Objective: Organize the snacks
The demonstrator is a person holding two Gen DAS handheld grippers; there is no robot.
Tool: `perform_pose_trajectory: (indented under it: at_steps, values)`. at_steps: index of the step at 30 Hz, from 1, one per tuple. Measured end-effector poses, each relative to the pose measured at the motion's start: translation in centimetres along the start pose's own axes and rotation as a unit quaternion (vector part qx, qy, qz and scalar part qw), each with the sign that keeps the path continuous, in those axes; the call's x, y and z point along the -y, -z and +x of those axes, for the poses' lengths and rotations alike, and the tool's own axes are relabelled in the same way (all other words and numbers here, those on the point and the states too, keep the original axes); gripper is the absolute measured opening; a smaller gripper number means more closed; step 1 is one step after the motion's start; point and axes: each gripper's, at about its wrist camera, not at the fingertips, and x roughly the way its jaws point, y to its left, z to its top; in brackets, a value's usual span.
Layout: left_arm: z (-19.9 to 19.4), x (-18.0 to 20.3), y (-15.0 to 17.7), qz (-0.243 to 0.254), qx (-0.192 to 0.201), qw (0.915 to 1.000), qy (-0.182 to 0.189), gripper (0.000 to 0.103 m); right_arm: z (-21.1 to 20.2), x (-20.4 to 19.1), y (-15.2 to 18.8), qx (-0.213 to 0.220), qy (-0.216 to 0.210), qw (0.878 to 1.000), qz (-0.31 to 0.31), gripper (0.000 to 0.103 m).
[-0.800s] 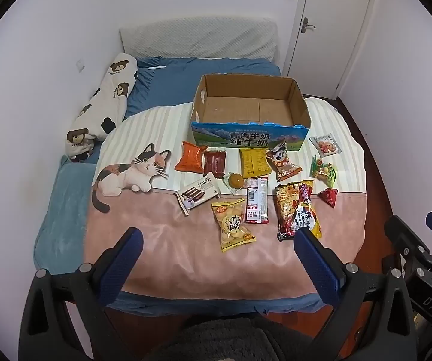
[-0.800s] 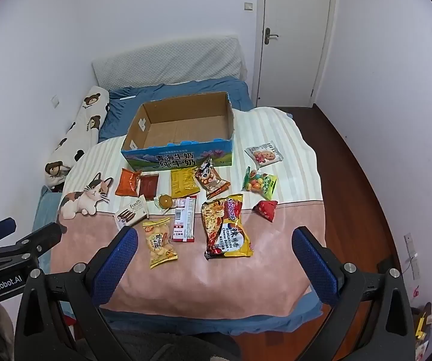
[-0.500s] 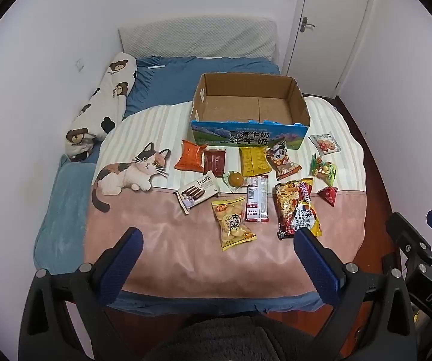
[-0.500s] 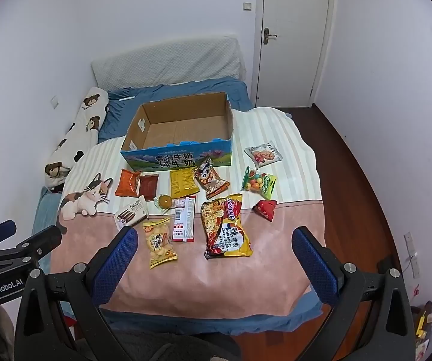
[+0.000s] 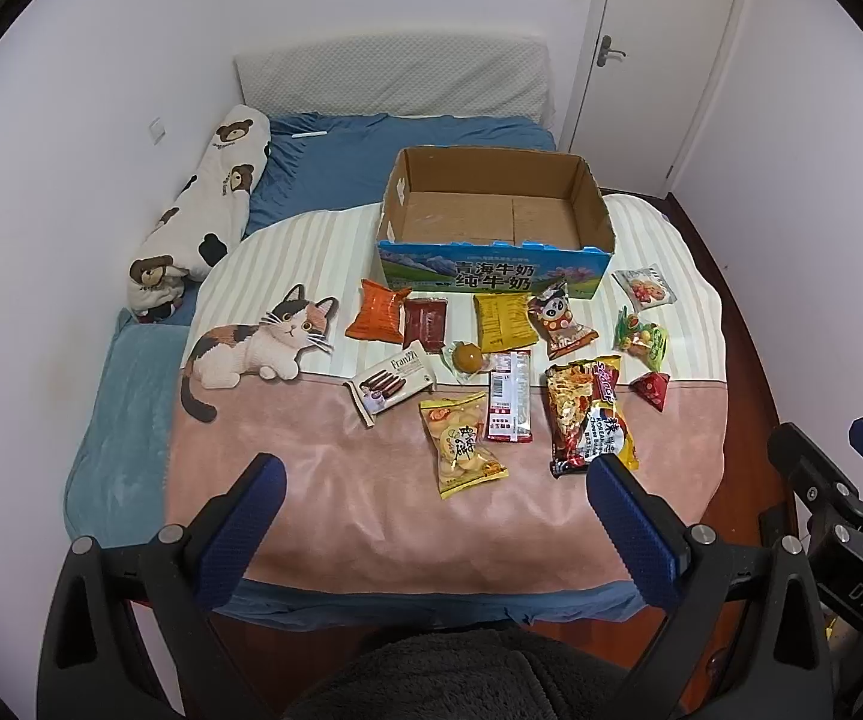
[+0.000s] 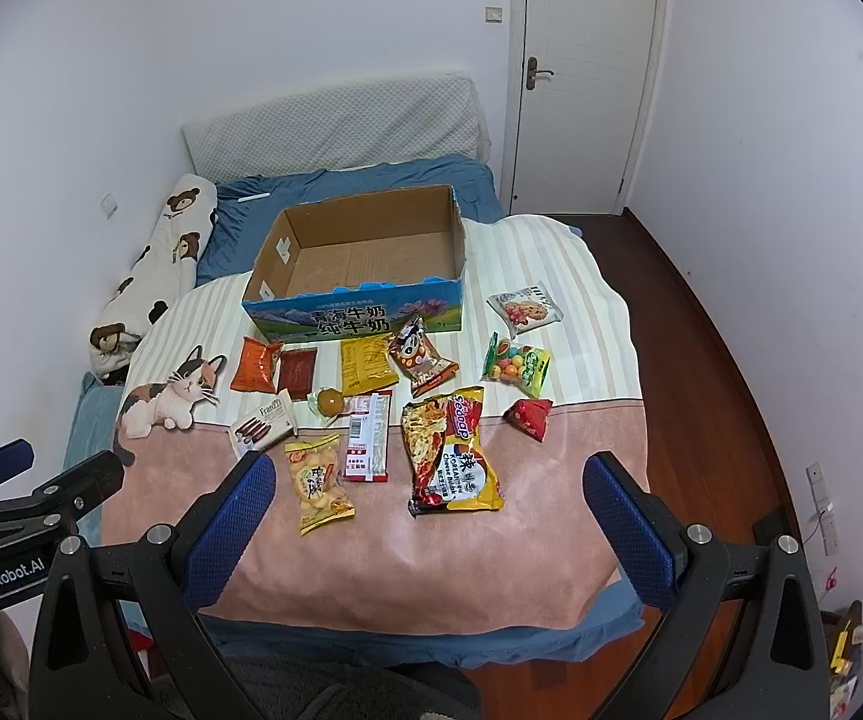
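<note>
Snack packets laid out beyond two spread, empty grippers.

A loose group of foil and plastic snack packets (image 5: 509, 372) is seen on the pink-and-striped cat-print blanket (image 5: 371, 510), ahead of both pairs of fingers; the large yellow-red noodle packet (image 6: 452, 459) lies nearest, between the right gripper's (image 6: 428, 519) blue-padded fingers (image 6: 230, 525). Beyond the packets, an open brown cardboard box with a blue printed front (image 5: 494, 228) is set. The left gripper (image 5: 437, 525) is held spread wide, nothing pinched.

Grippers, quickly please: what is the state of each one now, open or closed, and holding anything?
Left gripper: open, holding nothing, above the blanket's near edge.
Right gripper: open, holding nothing.
</note>
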Motion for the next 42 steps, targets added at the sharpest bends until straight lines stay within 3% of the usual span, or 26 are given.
perform_pose_trajectory:
  at_steps: [42]
  values:
    - [-0.8,0.7,-0.8,0.0,0.009,0.9999,0.009,0.103,-0.3,-0.2,-0.1,0.003,-0.001,1.0,0.001,0.103]
